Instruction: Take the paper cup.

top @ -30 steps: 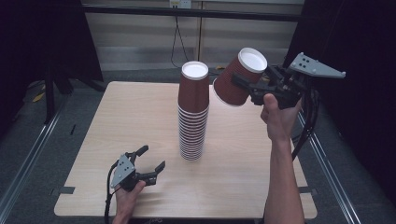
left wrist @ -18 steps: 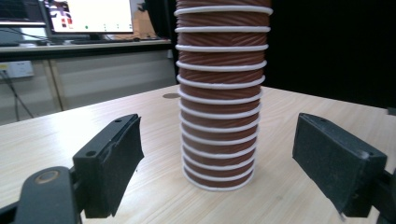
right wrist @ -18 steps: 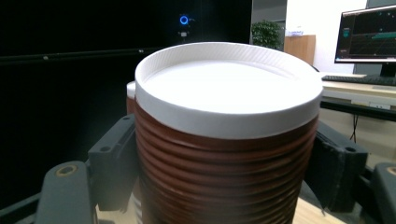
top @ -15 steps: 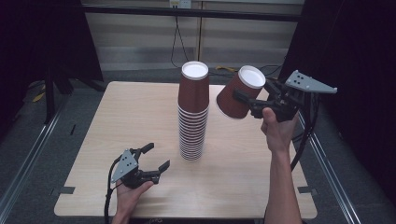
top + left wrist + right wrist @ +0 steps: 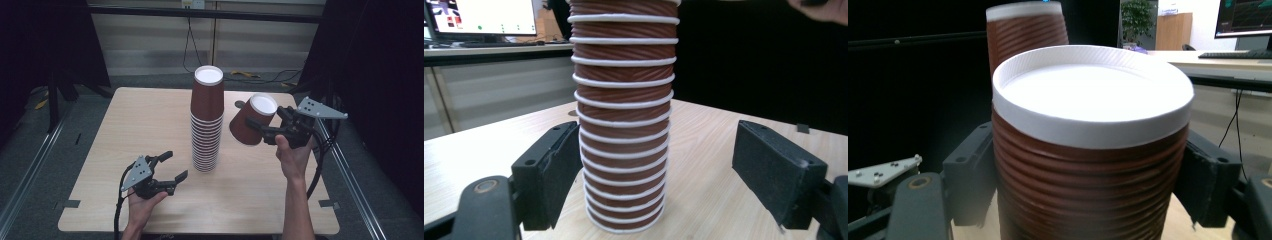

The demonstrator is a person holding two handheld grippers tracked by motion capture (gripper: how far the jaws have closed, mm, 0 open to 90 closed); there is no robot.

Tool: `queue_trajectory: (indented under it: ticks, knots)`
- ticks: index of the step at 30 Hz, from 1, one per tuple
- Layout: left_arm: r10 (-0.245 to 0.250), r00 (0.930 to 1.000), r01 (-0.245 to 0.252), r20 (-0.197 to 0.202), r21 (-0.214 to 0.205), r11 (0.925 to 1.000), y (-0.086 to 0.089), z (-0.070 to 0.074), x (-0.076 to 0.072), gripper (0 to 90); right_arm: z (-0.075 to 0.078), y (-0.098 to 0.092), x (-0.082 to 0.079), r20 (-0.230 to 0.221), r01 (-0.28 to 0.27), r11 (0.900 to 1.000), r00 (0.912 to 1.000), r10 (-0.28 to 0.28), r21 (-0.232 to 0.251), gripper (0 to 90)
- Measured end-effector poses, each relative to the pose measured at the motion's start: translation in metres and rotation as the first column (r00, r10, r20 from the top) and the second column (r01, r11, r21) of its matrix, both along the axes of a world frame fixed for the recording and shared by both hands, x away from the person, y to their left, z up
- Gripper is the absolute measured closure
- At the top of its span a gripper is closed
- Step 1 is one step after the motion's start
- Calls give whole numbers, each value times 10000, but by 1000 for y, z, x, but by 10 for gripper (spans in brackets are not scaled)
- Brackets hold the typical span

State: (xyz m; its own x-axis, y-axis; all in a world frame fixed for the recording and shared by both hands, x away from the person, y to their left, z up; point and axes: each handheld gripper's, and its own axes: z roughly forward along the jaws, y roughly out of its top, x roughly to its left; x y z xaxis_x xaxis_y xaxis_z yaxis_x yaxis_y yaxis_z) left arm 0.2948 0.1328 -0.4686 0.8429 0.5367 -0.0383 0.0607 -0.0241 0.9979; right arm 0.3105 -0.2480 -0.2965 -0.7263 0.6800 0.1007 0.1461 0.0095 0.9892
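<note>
Lowered, right gripper [image 5: 258,126] clamps one cup [image 5: 251,120]; left gripper [image 5: 169,166] spread near one stack [image 5: 207,120].

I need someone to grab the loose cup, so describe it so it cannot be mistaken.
On the wooden table stands a tall stack of brown paper cups. Right of it, off the tabletop, the right gripper holds a single brown ribbed cup, upside down and tilted, apart from the stack.

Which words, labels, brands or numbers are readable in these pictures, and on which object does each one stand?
No text can be read.
Stack of cups and single cup in the right gripper: brown ribbed walls, no print.
Monitor in the left gripper view: coloured marks, too blurred to read.
Monitor in the right gripper view: coloured lines, too small to read.
</note>
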Motion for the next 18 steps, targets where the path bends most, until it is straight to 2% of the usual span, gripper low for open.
queue_trajectory:
  ticks: [5,6,8,11,12,13,15,18]
  knots:
    - [-197,9998,197,-16,307,9993,-3,0,2,181,-17,2,-3,-373,-79,10000,9993,80,14,220]
    - [-175,9998,177,-121,200,9996,-4,0,1,181,-17,2,-3,-373,-79,10000,9993,80,14,220]
    - [-263,9996,266,-95,323,9991,-5,1,1,179,-22,2,-3,-412,-115,9999,9991,117,50,220]
    - [-322,9994,324,-90,287,9991,-6,2,1,175,-29,4,-5,-556,-185,9998,9983,188,69,221]
    - [-328,9995,327,32,383,9987,-6,3,2,174,-32,5,-6,-580,-213,9997,9981,219,102,220]
    - [-391,9992,391,-31,248,9989,-7,4,2,170,-34,6,-7,-603,-235,9996,9979,244,158,221]
    - [-511,9987,513,-63,255,9984,-8,5,1,168,-38,7,-9,-622,-273,9995,9977,283,156,221]
    - [-653,9979,654,-30,432,9969,-11,7,0,168,-43,9,-10,-731,-272,9996,9969,275,51,221]
